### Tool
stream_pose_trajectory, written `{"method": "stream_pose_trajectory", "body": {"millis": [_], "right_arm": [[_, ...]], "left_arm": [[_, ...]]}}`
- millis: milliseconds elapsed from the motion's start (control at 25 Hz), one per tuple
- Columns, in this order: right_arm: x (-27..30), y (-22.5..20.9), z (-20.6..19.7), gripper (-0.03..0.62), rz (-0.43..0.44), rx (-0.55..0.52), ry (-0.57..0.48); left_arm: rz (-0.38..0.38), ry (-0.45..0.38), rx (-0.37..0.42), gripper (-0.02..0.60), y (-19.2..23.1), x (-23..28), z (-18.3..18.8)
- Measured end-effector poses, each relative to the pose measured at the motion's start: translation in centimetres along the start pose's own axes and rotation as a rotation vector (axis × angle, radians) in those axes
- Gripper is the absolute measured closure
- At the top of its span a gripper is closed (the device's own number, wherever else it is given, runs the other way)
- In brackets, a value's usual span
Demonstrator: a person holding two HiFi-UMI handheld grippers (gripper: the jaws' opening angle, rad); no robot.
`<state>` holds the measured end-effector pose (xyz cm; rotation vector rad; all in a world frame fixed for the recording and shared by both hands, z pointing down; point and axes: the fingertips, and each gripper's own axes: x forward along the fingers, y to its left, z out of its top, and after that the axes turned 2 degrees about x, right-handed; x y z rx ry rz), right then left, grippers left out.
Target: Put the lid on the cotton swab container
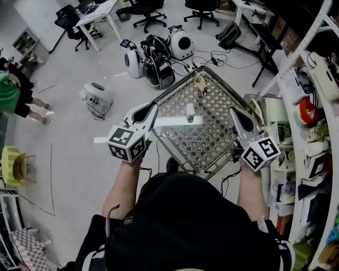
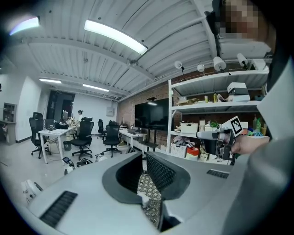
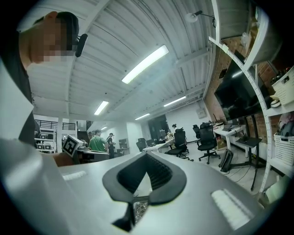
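A small table (image 1: 212, 138) with a patterned top stands in front of me in the head view. On it a small white upright container (image 1: 189, 112) stands by a long flat white piece (image 1: 177, 121). A small beige object (image 1: 200, 83) lies at the far corner. I cannot make out a lid. My left gripper (image 1: 151, 108) (image 2: 144, 156) hovers above the table's left edge, jaws shut and empty. My right gripper (image 1: 234, 111) (image 3: 147, 155) hangs over the right edge, also shut with nothing in it. Both gripper views look across the room, not at the table.
Shelving (image 1: 312, 106) full of goods runs along the right. White machines (image 1: 97, 97) (image 1: 181, 43) and black bags (image 1: 158, 66) sit on the floor beyond the table, with cables (image 1: 212, 58). Desks and office chairs (image 1: 145, 10) stand further back. A person in green (image 1: 8, 95) stands at the left.
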<state>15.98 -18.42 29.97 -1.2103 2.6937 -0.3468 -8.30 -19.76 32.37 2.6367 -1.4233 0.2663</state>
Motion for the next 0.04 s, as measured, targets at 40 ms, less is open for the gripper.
{"method": "stream_pose_trajectory", "body": {"millis": [40], "right_arm": [[0.18, 0.00, -0.03, 0.585, -0.002, -0.001, 0.001]], "left_arm": [[0.002, -0.002, 0.001, 0.549, 0.21, -0.01, 0.04]]}}
